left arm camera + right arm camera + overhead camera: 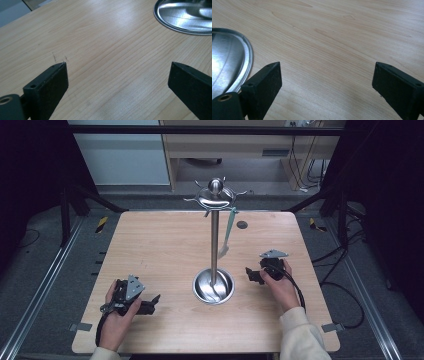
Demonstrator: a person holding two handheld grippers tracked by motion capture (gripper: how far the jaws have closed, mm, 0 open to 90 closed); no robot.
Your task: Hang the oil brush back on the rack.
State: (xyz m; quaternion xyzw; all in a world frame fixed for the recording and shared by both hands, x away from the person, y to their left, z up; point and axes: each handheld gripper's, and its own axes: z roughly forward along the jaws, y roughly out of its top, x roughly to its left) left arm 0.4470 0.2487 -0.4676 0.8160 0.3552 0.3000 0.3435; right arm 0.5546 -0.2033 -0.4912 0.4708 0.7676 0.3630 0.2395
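Note:
A steel utensil stand (pixel 214 235) rises from a round dished base (pixel 213 286) in the middle of the wooden table (pixel 165 245). Hooks ring its top (pixel 216 195), and one pale teal utensil (pixel 227 234) hangs from a hook on the right side. My left gripper (pixel 152 304) rests low at the table's front left, jaws wide open over bare wood (pixel 117 67), with the base rim (pixel 175 27) at upper right. My right gripper (pixel 251 274) sits just right of the base, open too (pixel 325 75), the base rim (pixel 247 60) at its left.
A small dark round hole (pixel 242 225) marks the table near the far right. Black frame posts and cables (pixel 345 285) stand beside the table on both sides. A wooden cabinet (pixel 240 145) is behind the far edge.

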